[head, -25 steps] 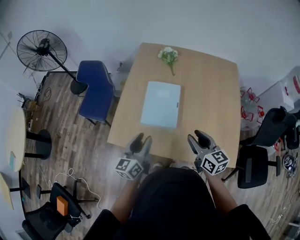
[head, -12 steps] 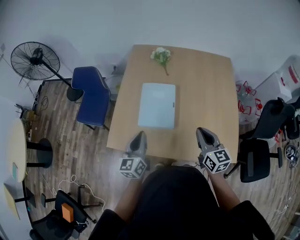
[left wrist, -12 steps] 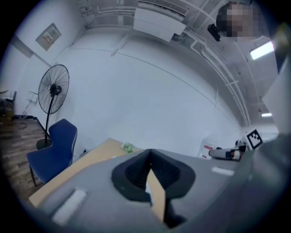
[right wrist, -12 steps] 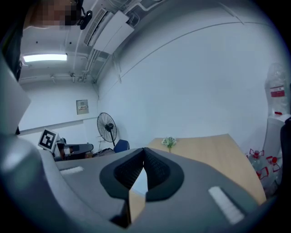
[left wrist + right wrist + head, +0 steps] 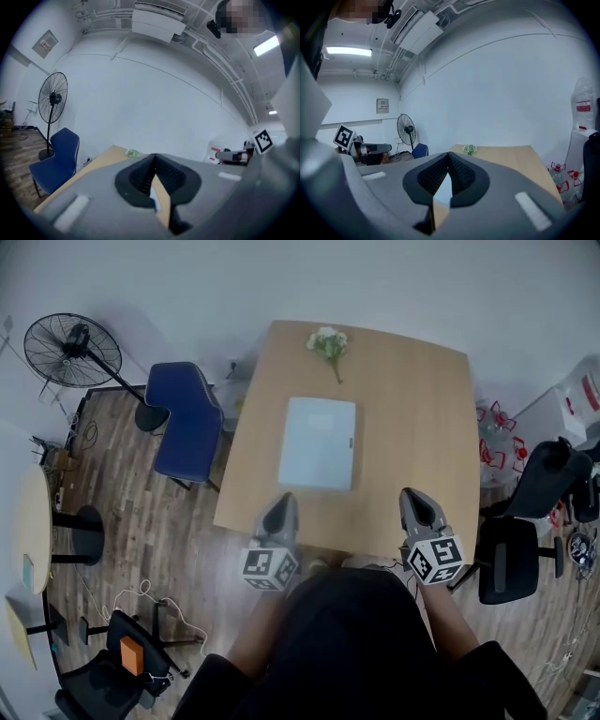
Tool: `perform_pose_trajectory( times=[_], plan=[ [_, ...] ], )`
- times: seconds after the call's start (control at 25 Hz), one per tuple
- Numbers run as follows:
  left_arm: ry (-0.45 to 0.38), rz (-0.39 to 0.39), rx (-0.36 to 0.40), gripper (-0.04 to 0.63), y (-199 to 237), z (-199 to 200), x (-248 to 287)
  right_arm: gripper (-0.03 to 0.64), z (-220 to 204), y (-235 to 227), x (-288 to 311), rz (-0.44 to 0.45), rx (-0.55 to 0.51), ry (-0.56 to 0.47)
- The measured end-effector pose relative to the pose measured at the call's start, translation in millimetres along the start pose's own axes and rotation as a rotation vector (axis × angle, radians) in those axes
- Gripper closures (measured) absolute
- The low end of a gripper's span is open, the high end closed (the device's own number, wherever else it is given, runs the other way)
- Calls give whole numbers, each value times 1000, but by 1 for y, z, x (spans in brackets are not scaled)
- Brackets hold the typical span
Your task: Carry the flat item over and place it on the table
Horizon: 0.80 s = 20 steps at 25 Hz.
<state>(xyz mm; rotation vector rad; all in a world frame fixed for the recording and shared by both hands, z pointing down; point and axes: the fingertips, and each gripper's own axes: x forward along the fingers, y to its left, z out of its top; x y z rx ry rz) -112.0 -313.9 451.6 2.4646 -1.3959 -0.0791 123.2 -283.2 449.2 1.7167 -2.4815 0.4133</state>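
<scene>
A flat pale blue-white item (image 5: 318, 442) lies in the middle of the wooden table (image 5: 422, 427). My left gripper (image 5: 282, 510) hovers at the table's near edge, left of the item's near end, with jaws shut and nothing between them. My right gripper (image 5: 415, 505) hovers over the near right part of the table, also shut and holding nothing. In the left gripper view the shut jaw tips (image 5: 153, 161) point toward the table (image 5: 101, 161). In the right gripper view the shut gripper (image 5: 448, 159) aims over the tabletop (image 5: 511, 159), and a sliver of the pale item (image 5: 443, 190) shows between the fingers.
A small bunch of flowers (image 5: 327, 343) lies at the table's far edge. A blue chair (image 5: 187, 420) stands left of the table, with a standing fan (image 5: 73, 350) beyond it. Black office chairs (image 5: 525, 521) and water bottles (image 5: 495, 442) are to the right.
Both grippers' jaws have gone from partly open to shut. The view has shifted slightly; the flat item stays on the table.
</scene>
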Motion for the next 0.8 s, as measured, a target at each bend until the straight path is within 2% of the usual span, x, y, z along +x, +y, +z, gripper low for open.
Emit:
perform_pose_trajectory(
  times=[0.6, 0.8],
  plan=[
    [11, 45, 1, 597, 9, -9, -29, 616, -16, 20, -1, 28, -26, 28],
    [-5, 47, -70, 596, 10, -6, -32, 615, -18, 23, -3, 30, -33, 29]
  ],
)
